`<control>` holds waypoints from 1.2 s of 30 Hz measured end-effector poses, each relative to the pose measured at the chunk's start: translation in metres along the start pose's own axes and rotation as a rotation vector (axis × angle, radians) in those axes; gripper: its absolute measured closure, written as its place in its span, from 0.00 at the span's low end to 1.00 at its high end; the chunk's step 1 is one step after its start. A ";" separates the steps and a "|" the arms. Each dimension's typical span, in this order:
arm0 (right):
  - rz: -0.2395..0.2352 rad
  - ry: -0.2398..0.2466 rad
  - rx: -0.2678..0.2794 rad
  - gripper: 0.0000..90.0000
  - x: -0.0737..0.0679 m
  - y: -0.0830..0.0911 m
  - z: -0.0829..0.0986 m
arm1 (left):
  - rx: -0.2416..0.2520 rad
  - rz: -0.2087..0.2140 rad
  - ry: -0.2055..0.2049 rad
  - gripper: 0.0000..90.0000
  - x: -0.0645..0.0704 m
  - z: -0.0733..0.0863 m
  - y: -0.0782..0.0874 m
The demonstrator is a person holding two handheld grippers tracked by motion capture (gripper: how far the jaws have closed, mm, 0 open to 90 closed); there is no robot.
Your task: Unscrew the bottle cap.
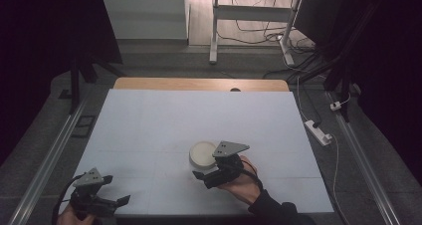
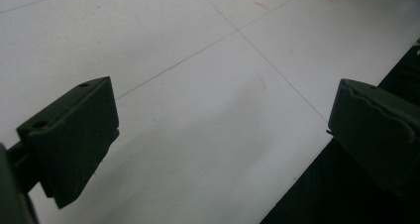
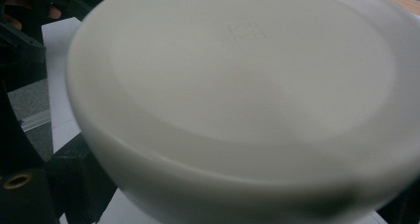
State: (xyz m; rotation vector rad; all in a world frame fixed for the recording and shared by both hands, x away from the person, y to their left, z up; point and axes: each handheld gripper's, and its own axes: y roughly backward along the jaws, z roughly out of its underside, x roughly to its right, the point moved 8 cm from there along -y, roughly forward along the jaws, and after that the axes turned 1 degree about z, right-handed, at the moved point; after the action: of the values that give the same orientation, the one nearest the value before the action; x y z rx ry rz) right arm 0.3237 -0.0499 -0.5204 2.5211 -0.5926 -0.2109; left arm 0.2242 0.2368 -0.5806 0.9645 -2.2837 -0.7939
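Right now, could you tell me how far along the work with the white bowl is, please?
Done: the right gripper has reached the round white bowl, which sits between its fingers. In hand: gripping it; whether it is lifted is unclear. Left: moving it. The left gripper waits open.

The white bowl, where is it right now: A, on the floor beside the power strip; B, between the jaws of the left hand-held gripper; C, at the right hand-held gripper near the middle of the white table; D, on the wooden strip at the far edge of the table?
C: the high view shows the white bowl right at the right hand-held gripper on the table, and it looms close in the right gripper view, while the left hand-held gripper stands open over bare table.
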 end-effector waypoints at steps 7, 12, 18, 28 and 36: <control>0.002 0.002 0.000 0.07 0.001 0.000 0.000 | 0.008 0.018 0.007 0.00 0.000 0.000 0.001; 0.006 0.002 -0.007 0.07 0.001 0.000 0.000 | 0.019 0.030 0.004 0.00 0.001 -0.002 0.001; 0.009 0.006 -0.009 0.07 0.003 -0.001 0.001 | 0.035 0.042 -0.020 0.00 0.004 -0.007 0.002; 0.007 0.009 -0.015 0.07 0.003 -0.002 0.001 | 0.059 0.050 -0.085 0.00 0.010 -0.019 -0.001; -0.001 0.020 -0.019 0.07 0.001 -0.004 0.001 | 0.066 0.056 -0.142 0.00 0.020 -0.035 -0.010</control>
State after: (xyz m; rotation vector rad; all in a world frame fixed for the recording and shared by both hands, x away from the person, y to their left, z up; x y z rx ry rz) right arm 0.3257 -0.0484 -0.5234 2.5027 -0.5786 -0.1904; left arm 0.2396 0.2056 -0.5588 0.8938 -2.4622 -0.7902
